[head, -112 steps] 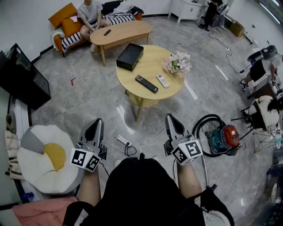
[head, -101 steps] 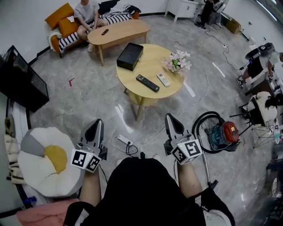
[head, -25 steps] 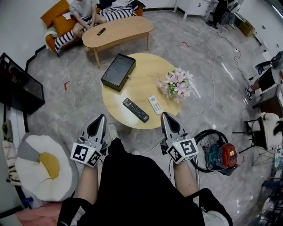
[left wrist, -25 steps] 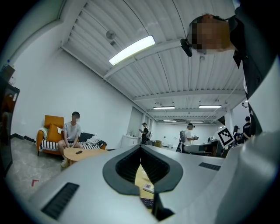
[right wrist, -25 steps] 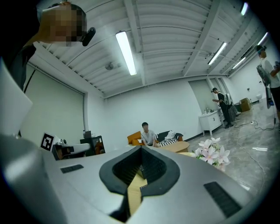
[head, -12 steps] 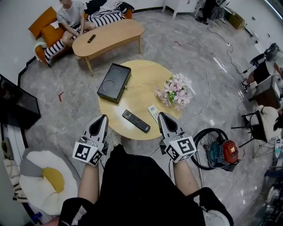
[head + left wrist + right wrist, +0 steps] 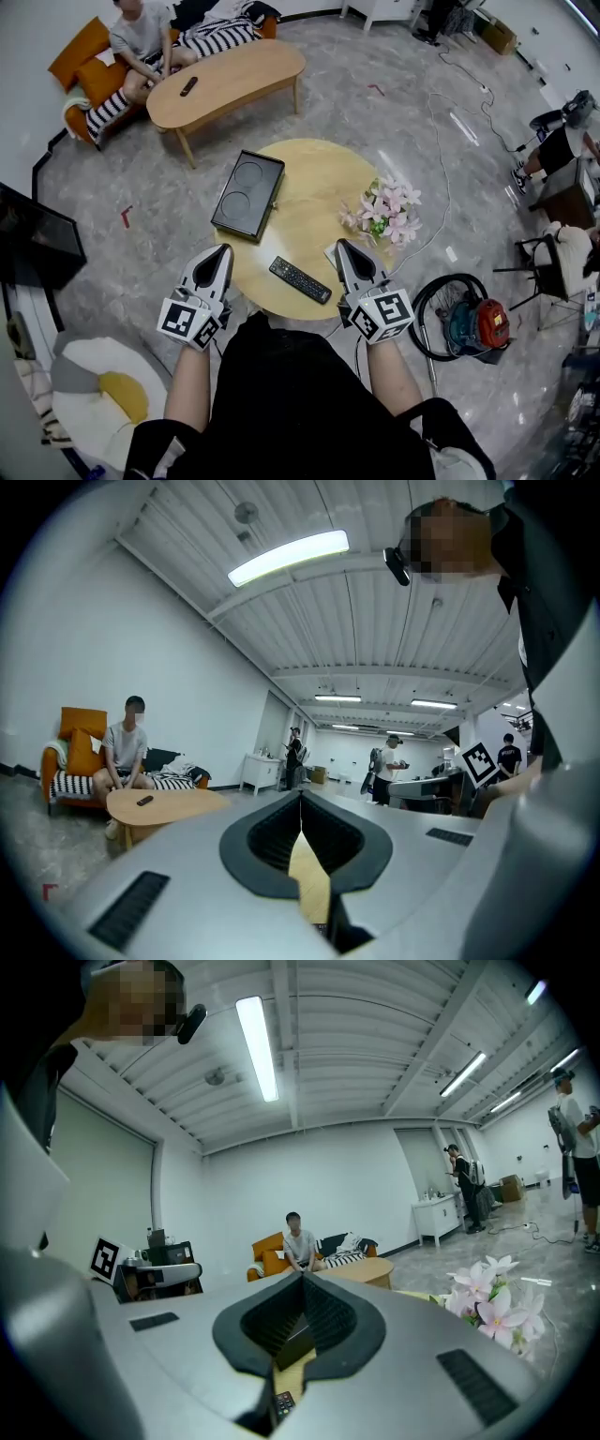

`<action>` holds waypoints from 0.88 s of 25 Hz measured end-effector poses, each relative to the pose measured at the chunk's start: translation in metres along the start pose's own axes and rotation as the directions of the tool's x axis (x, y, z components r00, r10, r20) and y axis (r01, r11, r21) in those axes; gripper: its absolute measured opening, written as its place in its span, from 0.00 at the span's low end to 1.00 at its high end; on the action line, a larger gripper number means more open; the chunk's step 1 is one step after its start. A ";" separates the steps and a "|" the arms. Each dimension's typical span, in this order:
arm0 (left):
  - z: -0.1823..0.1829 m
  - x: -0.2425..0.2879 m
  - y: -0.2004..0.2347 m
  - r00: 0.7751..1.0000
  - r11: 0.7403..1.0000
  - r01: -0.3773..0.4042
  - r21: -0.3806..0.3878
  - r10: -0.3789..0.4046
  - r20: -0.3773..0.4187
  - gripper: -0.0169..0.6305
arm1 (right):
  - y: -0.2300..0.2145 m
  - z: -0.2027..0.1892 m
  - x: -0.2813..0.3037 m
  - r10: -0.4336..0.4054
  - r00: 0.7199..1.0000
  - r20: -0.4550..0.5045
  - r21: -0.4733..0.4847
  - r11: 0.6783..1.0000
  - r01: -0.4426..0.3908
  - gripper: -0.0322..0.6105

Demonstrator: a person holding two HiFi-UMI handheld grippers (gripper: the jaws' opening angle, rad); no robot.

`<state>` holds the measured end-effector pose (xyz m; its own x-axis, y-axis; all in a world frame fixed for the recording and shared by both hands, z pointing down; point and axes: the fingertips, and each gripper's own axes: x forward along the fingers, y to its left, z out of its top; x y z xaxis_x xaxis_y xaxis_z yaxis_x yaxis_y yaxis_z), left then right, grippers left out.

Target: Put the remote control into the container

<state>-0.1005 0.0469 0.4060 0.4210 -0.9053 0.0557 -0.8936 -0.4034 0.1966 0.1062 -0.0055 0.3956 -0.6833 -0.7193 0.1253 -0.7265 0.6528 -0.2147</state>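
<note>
Remote control (image 7: 300, 279), black and long, lies aslant near the round table's (image 7: 309, 169) near edge, between the two grippers. Left gripper (image 7: 221, 248) hovers at the table's left near edge, its claw pressed together on nothing. One black container (image 7: 247, 196) sits at the table's left edge, well apart from the remote control. Its top face shows two round hollows; whether that is a lid I cannot tell. Right gripper (image 7: 341, 244), claw likewise pressed together, covers most of one white remote (image 7: 328, 251). One bunch of pink flowers (image 7: 389, 214) stands at the right edge.
</note>
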 end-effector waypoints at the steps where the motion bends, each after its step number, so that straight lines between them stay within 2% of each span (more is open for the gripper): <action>1: -0.002 0.004 0.005 1.000 1.000 0.006 0.002 -0.006 -0.012 0.04 | -0.001 -0.003 0.006 -0.006 1.000 -0.010 0.000 1.000 0.006 0.06; 6: -0.009 0.025 0.031 0.998 1.000 0.018 -0.002 -0.018 -0.067 0.04 | -0.010 -0.019 0.036 -0.051 0.997 -0.060 -0.019 0.999 0.050 0.06; 13: -0.025 0.050 0.067 0.987 0.999 0.054 0.006 -0.053 -0.150 0.04 | -0.015 -0.038 0.069 -0.093 0.989 -0.114 0.000 0.996 0.093 0.06; 19: -0.049 0.074 0.083 0.967 0.996 0.089 -0.012 -0.090 -0.237 0.04 | -0.014 -0.053 0.089 -0.115 0.981 -0.154 0.022 0.993 0.120 0.06; 22: -0.061 0.084 0.098 0.952 0.996 0.085 0.009 -0.078 -0.295 0.04 | -0.015 -0.058 0.099 -0.119 0.980 -0.159 0.026 0.992 0.125 0.06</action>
<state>-0.1429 -0.0603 0.4899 0.5167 -0.7914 0.3267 -0.8561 -0.4798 0.1920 0.0452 -0.0731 0.4678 -0.5946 -0.7450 0.3023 -0.8040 0.5512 -0.2229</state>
